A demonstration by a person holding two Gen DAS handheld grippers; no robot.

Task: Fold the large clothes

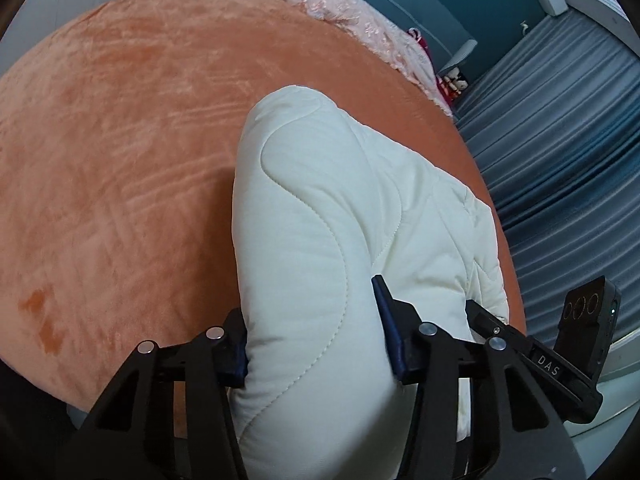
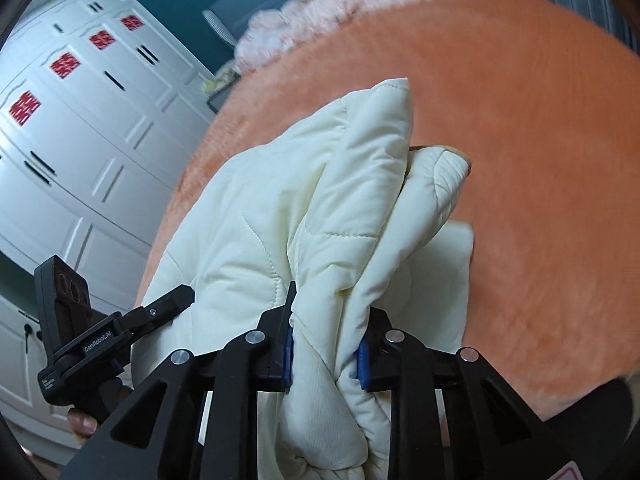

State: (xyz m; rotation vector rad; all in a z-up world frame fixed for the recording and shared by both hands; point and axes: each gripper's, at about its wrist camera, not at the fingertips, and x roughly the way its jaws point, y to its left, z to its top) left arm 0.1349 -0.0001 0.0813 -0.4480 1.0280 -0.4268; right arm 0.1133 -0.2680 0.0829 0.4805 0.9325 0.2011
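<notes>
Now both hand-held grippers [image 1: 314, 344] [image 2: 326, 354] clamp quilted jacket [image 1: 340, 208]; orange bedspread [image 1: 120, 140] open beyond.

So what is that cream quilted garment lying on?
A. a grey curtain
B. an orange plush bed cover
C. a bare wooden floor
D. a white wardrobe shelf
B: the cream quilted garment, clamped by the left gripper and the right gripper, lies on the orange plush bed cover.

Cream quilted matt cloth coat [image 1: 320, 216], plush orange velvety bedspread [image 1: 120, 140], matt black plastic tool [image 2: 326, 354]
</notes>
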